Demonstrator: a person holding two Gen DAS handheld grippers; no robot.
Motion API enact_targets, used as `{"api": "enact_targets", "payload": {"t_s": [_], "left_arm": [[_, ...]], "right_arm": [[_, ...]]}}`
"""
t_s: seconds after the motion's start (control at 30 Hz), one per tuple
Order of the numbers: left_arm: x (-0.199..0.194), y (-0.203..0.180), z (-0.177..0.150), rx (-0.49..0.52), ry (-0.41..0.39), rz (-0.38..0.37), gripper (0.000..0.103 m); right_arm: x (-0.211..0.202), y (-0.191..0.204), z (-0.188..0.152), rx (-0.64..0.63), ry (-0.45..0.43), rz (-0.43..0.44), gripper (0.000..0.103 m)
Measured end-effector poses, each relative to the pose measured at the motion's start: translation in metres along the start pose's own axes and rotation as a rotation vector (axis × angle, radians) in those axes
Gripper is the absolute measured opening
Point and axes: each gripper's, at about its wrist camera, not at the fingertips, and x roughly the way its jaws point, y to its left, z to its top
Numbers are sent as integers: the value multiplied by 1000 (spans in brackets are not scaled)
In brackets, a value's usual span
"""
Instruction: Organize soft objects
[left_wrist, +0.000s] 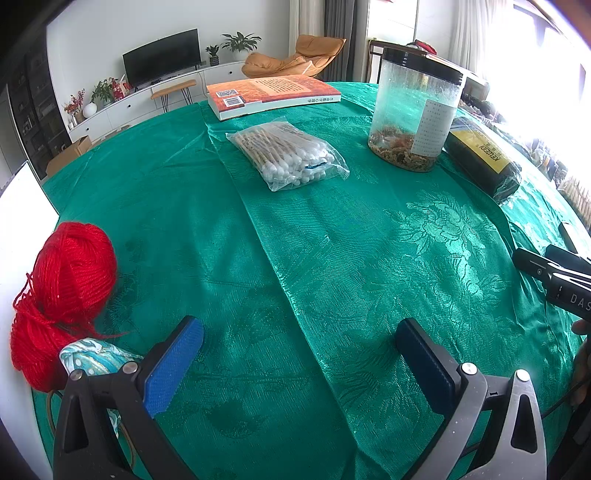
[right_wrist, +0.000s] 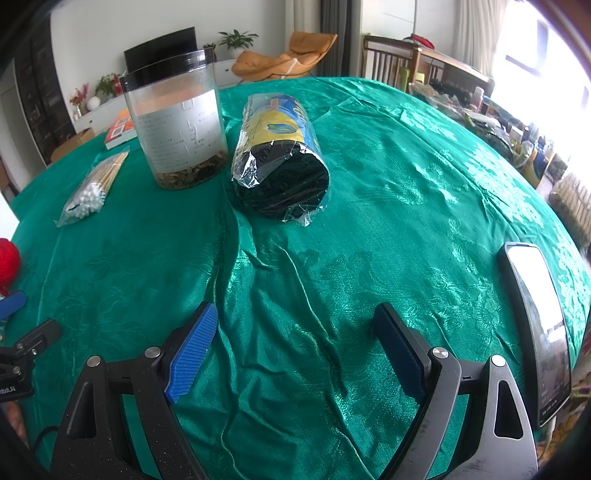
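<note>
Both tools stand released, holding nothing: the left gripper (left_wrist: 299, 365) has its jaws wide over bare green tablecloth (left_wrist: 332, 266); the right gripper (right_wrist: 295, 354) likewise gapes above rumpled cloth. No soft thing appears gathered yet, so this looks like the opening step. The red yarn (left_wrist: 70, 280) sits at the table's left edge, just beside the left tool, touching a patterned pouch (left_wrist: 96, 356); the bag of cotton swabs (left_wrist: 288, 155) lies farther off, near the jar (left_wrist: 413, 110); the wrapped roll (right_wrist: 280, 162) lies ahead of the right tool. Next, probably, a swing left toward the yarn, then a gentle squeeze.
</note>
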Motion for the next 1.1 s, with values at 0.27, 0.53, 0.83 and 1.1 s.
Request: {"api": "enact_targets", "payload": {"t_s": [0.27,0.53,0.83,1.1], "left_arm": [[-11,14,47,-181,7,-164,103],[61,31,129,-183,129,16,102],[98,43,153,-281,233,10,103],[79,63,166,-365,161,3,103]], "right_arm": [[-6,-4,-1,31,-16,32,87],[-24,-28,64,124,-110,130,87],[63,1,119,-35,144,175,55],[55,-23,107,59,86,202,54]]}}
